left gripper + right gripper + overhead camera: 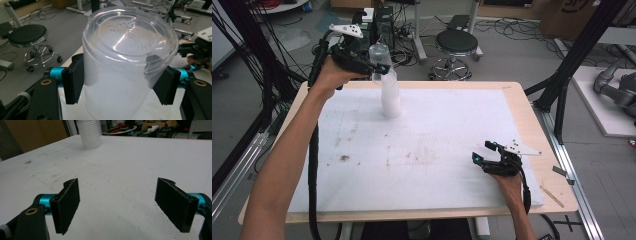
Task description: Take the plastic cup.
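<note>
One clear cup (130, 62) pinched in left gripper (374, 67), lifting off the stack of cups (391, 97); right gripper (484, 152) rests wide, empty, well clear.

The clear cup (130, 62) runs off the bottom edge in the left gripper view, so its open rim is cut away, and it hides the surface (160, 110) at twelve o'clock. Embossed lettering on its base is too faint to read. In the right gripper view, the cup stack (89, 133) at eleven o'clock loses its top past the frame.
</note>
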A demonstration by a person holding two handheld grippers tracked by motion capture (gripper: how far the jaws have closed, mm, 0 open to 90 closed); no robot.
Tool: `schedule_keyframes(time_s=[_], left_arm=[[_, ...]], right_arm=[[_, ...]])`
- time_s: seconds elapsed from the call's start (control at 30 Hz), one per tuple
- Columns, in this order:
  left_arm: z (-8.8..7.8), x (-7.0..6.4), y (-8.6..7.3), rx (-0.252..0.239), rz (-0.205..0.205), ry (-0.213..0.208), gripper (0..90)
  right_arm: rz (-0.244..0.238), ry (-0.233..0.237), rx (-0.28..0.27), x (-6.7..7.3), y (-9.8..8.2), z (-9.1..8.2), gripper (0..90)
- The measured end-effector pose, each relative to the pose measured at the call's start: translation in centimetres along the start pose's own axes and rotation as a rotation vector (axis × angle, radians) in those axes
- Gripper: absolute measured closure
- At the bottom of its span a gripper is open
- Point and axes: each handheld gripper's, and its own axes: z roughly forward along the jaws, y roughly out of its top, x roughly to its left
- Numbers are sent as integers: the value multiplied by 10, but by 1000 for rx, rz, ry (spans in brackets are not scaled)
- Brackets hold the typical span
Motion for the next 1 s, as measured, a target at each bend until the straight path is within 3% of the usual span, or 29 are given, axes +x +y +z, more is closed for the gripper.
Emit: schedule_keyframes(time_s=[0.03,0.07,0.1,0.13,0.17,0.2,0.27,0.5,0.73,1.0], left_arm=[[-3,-12,-5,-7,12,-21,342],[-3,-12,-5,-7,12,-21,341],[-5,-25,-8,1,28,-40,341],[-5,-25,-8,1,28,-40,341],[-6,-38,-11,-2,43,-66,342],[-6,-38,-11,-2,43,-66,342],[-7,-55,-15,-21,59,-92,344],[0,-88,-26,-35,92,-159,346],[6,-103,-43,-63,97,-202,349],[12,-122,-75,-86,80,-233,352]], right_arm=[[7,3,3,0,0,0,197],[7,3,3,0,0,0,197],[6,3,2,0,0,0,197],[6,3,2,0,0,0,197],[3,0,0,0,0,0,197],[6,0,-1,0,0,0,197],[4,-1,-6,0,0,0,197],[13,-2,-13,-1,0,-1,197],[25,6,-13,-2,0,-2,197],[31,6,-13,-2,-1,-2,197]])
